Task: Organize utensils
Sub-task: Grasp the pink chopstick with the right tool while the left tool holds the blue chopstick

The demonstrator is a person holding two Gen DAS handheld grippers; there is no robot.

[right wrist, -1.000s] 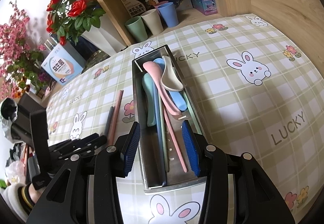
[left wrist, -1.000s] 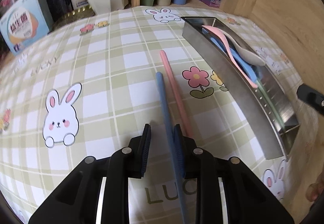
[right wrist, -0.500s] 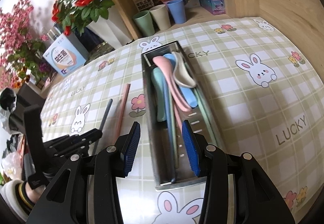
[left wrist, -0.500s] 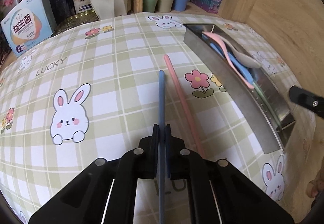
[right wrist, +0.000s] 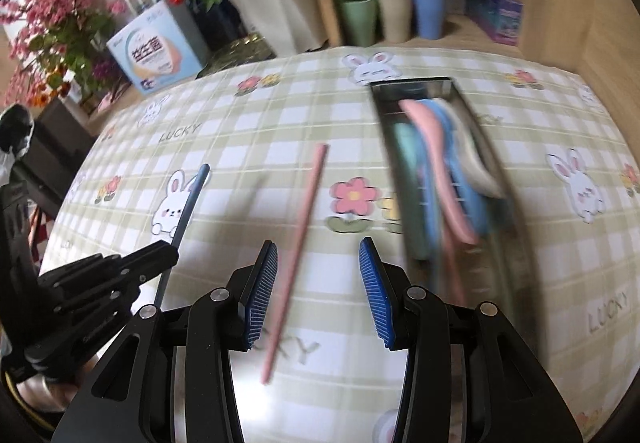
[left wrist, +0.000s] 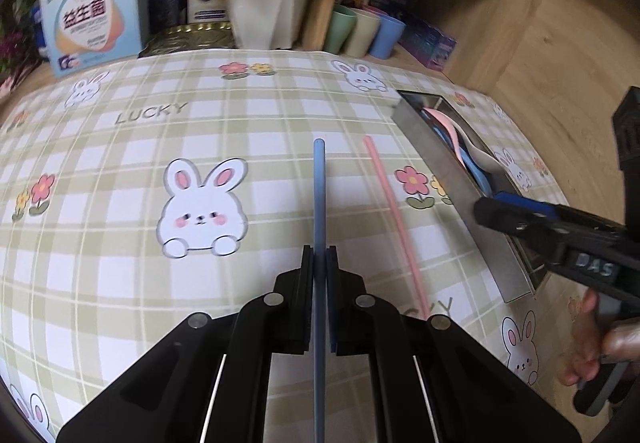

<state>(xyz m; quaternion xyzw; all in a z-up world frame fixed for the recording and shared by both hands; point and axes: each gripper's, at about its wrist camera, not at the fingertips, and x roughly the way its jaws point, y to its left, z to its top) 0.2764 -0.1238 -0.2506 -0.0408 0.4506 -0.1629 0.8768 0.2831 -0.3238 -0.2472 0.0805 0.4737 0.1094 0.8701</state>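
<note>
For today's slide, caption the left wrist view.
Left gripper shut on blue chopstick; pink chopstick lies beside metal tray.

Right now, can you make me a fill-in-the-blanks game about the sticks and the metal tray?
The left gripper is shut on the ____ chopstick.
The pink chopstick lies on the ____.
The spoons sit inside the metal ____.
The right gripper is ____.

Answers: blue; tablecloth; tray; open
</note>
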